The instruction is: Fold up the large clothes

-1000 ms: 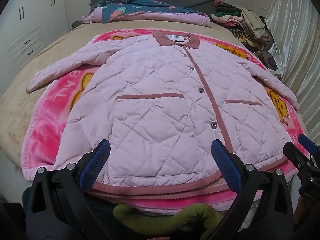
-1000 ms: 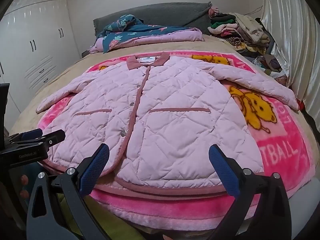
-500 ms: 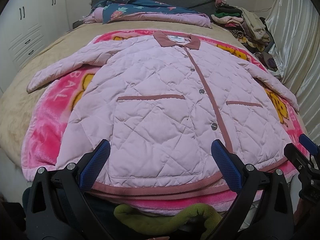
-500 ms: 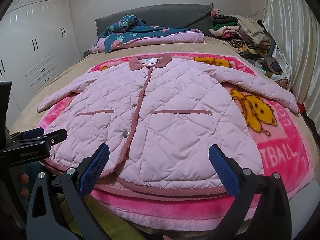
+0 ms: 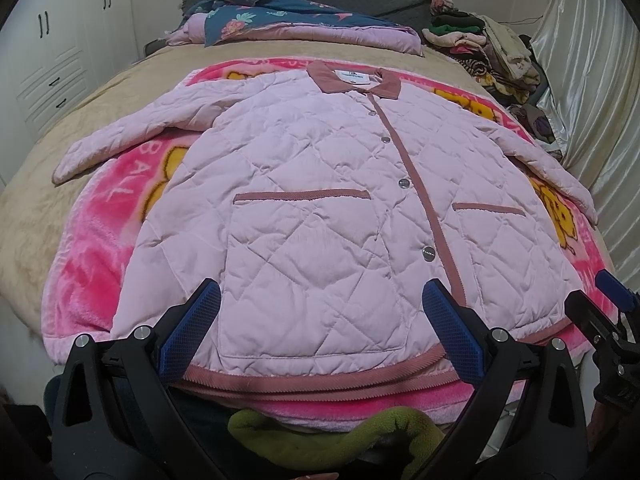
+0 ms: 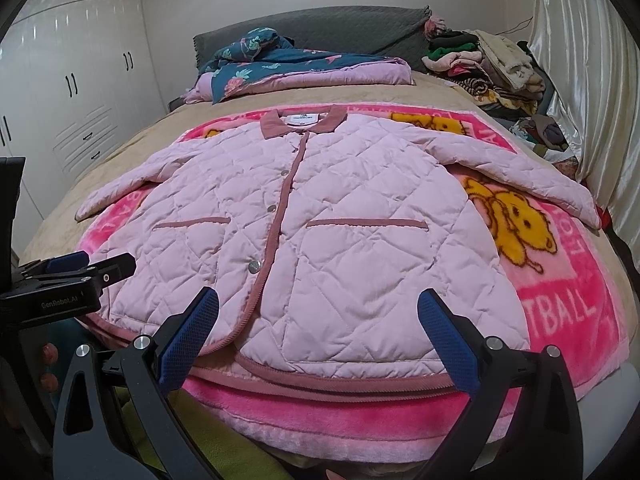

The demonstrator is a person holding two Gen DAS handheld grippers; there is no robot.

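The pink quilted jacket (image 5: 320, 208) lies flat on the bed's pink blanket (image 6: 560, 304), both the left tool (image 5: 320, 332) and right tool (image 6: 316, 328) wide open and empty, so the puffy hem (image 6: 340, 384) might slip out, I think.

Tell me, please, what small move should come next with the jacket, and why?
Probably bring the left gripper to the left sleeve and fold it inward. The jacket lies flat and buttoned on the blanket, sleeves spread, and both grippers are open, holding nothing.
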